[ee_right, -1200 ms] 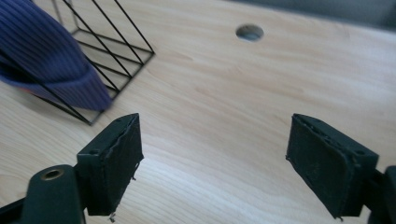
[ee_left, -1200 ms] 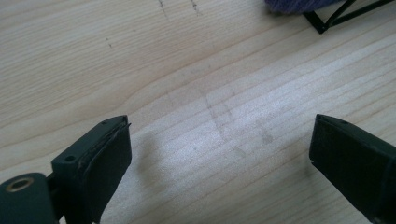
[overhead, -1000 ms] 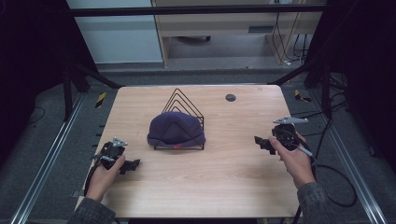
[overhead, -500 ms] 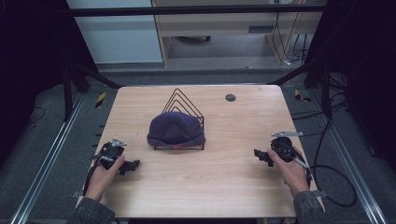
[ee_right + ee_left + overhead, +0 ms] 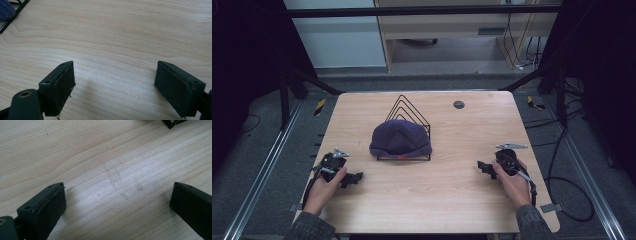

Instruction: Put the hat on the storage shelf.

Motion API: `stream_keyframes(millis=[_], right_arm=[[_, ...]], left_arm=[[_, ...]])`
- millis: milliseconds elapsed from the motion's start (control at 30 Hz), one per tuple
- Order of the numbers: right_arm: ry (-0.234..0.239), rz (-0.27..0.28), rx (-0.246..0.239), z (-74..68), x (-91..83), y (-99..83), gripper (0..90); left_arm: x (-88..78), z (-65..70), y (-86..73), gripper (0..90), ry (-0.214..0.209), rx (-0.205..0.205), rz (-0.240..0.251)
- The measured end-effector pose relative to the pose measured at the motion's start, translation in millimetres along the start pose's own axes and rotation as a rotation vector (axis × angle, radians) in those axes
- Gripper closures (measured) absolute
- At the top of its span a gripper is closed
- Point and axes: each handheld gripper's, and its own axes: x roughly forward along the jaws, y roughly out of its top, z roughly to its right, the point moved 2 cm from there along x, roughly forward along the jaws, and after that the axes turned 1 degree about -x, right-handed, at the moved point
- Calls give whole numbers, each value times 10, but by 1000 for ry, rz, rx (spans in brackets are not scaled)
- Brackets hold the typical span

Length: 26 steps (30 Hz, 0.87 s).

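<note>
Left gripper [image 5: 354,179] low near table's [image 5: 452,200] left edge, jaws just spread wide, nothing between. Right gripper [image 5: 484,167] near right edge, released, empty. Purple beanie [image 5: 400,140] on wire rack [image 5: 407,112] mid-table, well apart from both; bare wood between.

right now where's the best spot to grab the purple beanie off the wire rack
Probably the beanie's folded brim at its lower right, coming in from the right gripper, which is open. The crown is stretched over the rack's wire peaks, so lifting by the thicker brim looks likelier to free it.
</note>
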Motion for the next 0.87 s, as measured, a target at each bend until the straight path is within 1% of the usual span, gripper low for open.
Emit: stream_keyframes(millis=[67, 100, 167, 233, 267, 333, 367, 400, 467, 533, 567, 667, 767, 867], right_arm=[[1, 19, 4, -12, -6, -26, 160], [1, 22, -1, -12, -11, -38, 160], [5, 31, 7, -16, -28, -61, 159], [4, 34, 5, -17, -34, -73, 159], [-6, 47, 4, -22, -45, -102, 157], [-8, 61, 10, -36, -58, -131, 151], [-13, 62, 4, -50, -65, -147, 151], [-28, 63, -18, -62, -67, -163, 149], [-66, 48, -77, -108, -65, -192, 136], [-103, 46, -135, -166, -42, -226, 108], [-103, 52, -136, -188, -33, -236, 96], [-107, 51, -139, -191, -30, -236, 95], [-107, 51, -138, -191, -30, -236, 92], [-103, 45, -139, -197, -18, -231, 66]], left_arm=[[2, 3, 2, 0, -3, 1, 0], [4, 6, 3, 0, -5, -1, -1], [10, 13, 9, 0, -6, 0, 2], [12, 18, 11, 0, -8, -1, 3], [13, 20, 11, 0, -9, -1, 2], [12, 21, 11, 0, -9, 0, 2], [13, 21, 12, 0, -10, 0, 2], [12, 19, 13, 0, -9, 3, 1], [13, 18, 15, 0, -8, 4, 0], [12, 18, 15, 0, -9, 4, -1], [12, 19, 14, 0, -9, 4, 0], [11, 25, 10, 0, -9, 0, 0], [7, 26, 7, 0, -10, 5, -2], [7, 22, 6, 0, -12, 10, -2]])
